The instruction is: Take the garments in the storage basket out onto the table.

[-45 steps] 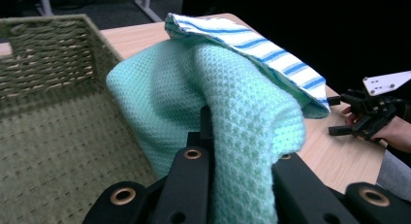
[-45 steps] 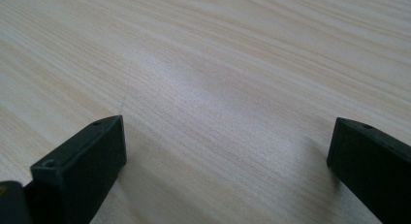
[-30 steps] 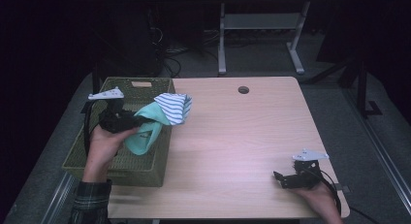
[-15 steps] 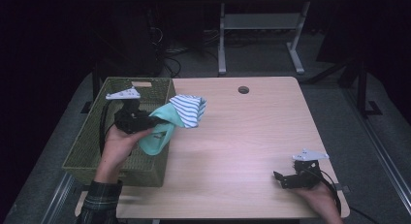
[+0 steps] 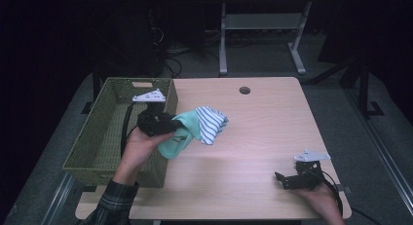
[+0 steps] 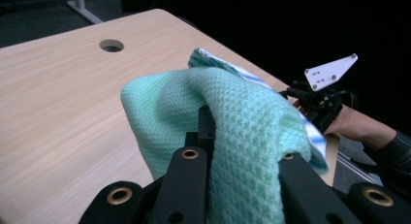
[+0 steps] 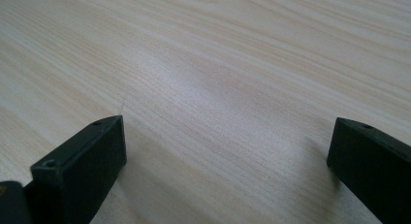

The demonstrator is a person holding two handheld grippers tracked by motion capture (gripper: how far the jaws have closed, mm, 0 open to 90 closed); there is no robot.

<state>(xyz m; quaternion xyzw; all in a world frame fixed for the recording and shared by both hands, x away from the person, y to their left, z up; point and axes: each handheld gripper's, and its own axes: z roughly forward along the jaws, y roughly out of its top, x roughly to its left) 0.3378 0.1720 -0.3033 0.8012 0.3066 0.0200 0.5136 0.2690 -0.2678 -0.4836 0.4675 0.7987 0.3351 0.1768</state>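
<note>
Left gripper holds a mint-green knit cloth with a blue-and-white striped part clear of the light wooden table.

In the high view the cloth hangs at about 9 o'clock on the table, just beside the right rim of the olive-green woven basket. The left gripper's 2 jaws are clamped on the bunched green knit. The right gripper rests at about 5 o'clock near the front edge, well apart from the cloth, its 2 jaws spread wide over bare wood.
</note>
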